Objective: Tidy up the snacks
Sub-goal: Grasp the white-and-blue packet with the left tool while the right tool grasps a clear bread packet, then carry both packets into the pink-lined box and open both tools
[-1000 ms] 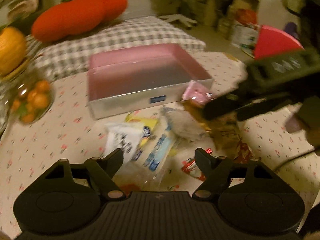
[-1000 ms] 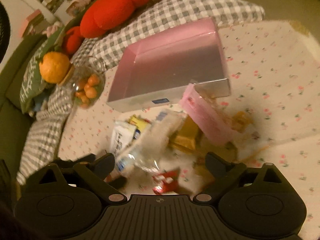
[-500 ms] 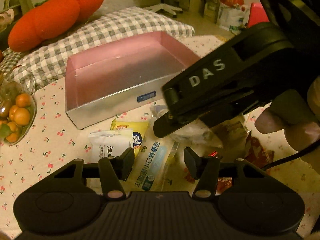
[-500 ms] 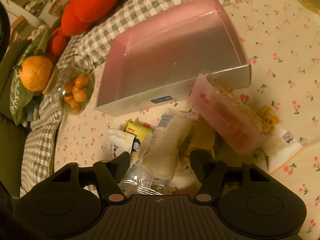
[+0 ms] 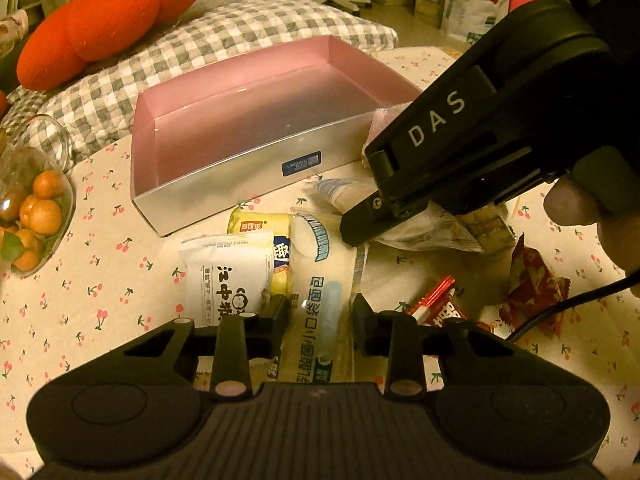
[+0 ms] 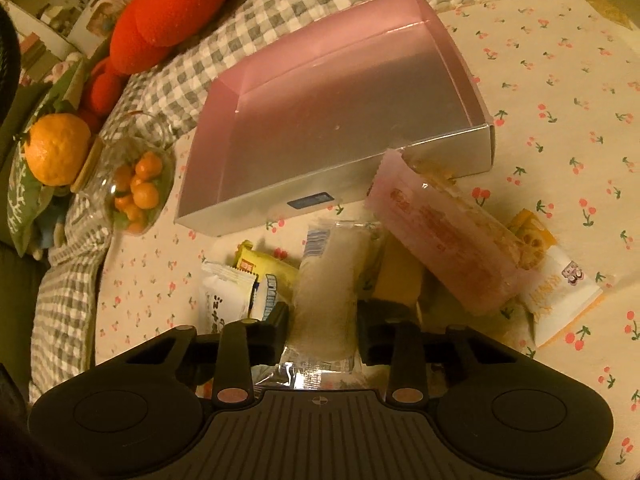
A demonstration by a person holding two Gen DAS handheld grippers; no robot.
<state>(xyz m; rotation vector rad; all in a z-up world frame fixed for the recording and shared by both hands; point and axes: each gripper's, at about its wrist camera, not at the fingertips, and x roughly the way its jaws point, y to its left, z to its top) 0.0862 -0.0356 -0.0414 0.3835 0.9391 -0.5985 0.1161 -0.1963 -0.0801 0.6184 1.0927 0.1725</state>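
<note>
Left wrist view: both grippers clamp snack packets.
The left gripper (image 5: 320, 316), jaws just closing, pinches the bread packet (image 5: 320, 280); the right gripper (image 6: 322, 330) likewise grips a clear pastry packet (image 6: 332, 292), six o'clock of the pink box (image 6: 332, 120).

Support surface: cherry-print cloth (image 5: 100, 280). Laid directly on it: pink-lined open box (image 5: 256, 120) at far centre, glass bowl of small oranges (image 5: 36, 208) at left, loose snack packets (image 5: 224, 276) piled near the box front.

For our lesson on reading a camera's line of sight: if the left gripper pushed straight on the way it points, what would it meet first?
The left gripper already pinches the pale cream bread packet with blue print; pushing on would probably press it into the cherry-print tablecloth. Depth is unclear.
</note>
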